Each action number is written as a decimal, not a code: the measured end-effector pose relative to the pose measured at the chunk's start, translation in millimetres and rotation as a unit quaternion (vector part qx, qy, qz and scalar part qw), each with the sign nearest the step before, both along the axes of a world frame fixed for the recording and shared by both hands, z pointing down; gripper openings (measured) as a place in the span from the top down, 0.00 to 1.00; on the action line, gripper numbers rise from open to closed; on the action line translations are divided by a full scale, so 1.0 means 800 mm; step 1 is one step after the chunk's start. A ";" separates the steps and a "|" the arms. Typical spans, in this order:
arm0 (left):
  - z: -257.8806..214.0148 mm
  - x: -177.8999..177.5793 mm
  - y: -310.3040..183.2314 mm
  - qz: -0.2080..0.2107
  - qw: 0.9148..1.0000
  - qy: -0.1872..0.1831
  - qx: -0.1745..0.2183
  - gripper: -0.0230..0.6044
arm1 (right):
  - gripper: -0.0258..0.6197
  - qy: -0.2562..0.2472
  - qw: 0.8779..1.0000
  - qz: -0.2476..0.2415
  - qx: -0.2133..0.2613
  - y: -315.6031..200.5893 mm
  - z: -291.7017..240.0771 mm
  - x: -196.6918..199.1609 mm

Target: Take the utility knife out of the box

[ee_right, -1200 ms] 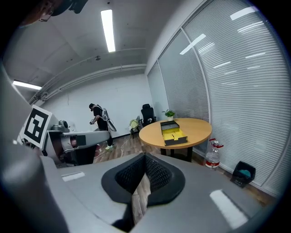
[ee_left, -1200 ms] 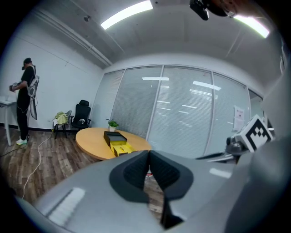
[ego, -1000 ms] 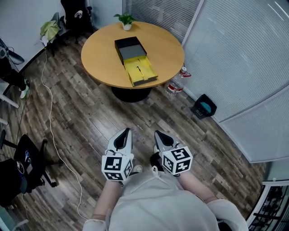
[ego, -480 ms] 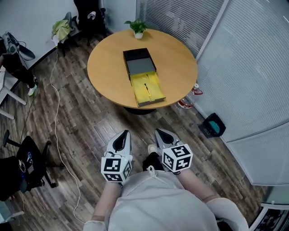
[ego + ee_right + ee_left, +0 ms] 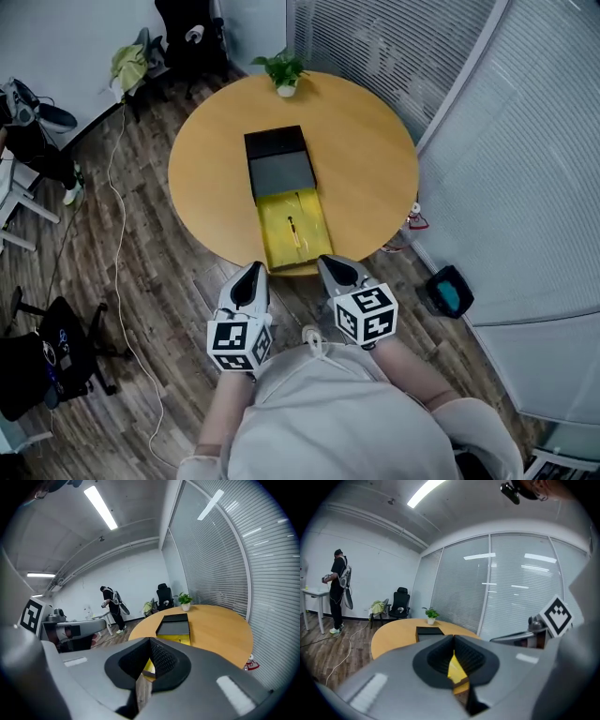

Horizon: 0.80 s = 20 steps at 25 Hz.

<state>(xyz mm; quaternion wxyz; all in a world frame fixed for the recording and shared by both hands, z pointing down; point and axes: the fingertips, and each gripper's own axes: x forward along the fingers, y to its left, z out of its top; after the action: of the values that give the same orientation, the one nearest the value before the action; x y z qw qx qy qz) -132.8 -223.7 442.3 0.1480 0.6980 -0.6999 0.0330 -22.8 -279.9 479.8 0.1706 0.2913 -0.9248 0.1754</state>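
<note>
— Yellow tray (image 5: 312, 223) drawn out of the black box (image 5: 279, 161), with the knife (image 5: 292, 229) lying flat near its middle. Long axis?
— Running away from the body toward the box, tilted only slightly. Dark and thin; finer detail too small to tell.
— Bearing from the grippers?
— Straight ahead, on the table (image 5: 375, 159) close to its near edge. Left gripper (image 5: 253, 272) and right gripper (image 5: 328, 262) side by side at that edge, knife between their two lines, neither plainly nearer.
— Jaws?
— Both pressed together, nothing held. Likely next: open one pair, reach forward and down, close across the knife's width.
</note>
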 end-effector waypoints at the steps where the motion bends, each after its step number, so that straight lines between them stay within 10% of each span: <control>1: 0.004 0.001 -0.014 -0.002 1.000 0.001 -0.003 0.95 | 0.96 0.001 1.000 -0.001 -0.003 -0.017 0.002 0.000; 20: 0.085 -0.112 -0.157 0.005 0.997 0.036 -0.071 0.95 | 0.96 0.146 0.982 -0.042 -0.111 -0.136 0.136 -0.104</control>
<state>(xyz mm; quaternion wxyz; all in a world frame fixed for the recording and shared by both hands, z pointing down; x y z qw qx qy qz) -222.2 -349.3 509.9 0.2221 0.6896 -0.6868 0.0582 -106.0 -388.4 588.9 0.3424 0.2543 -0.8760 0.2253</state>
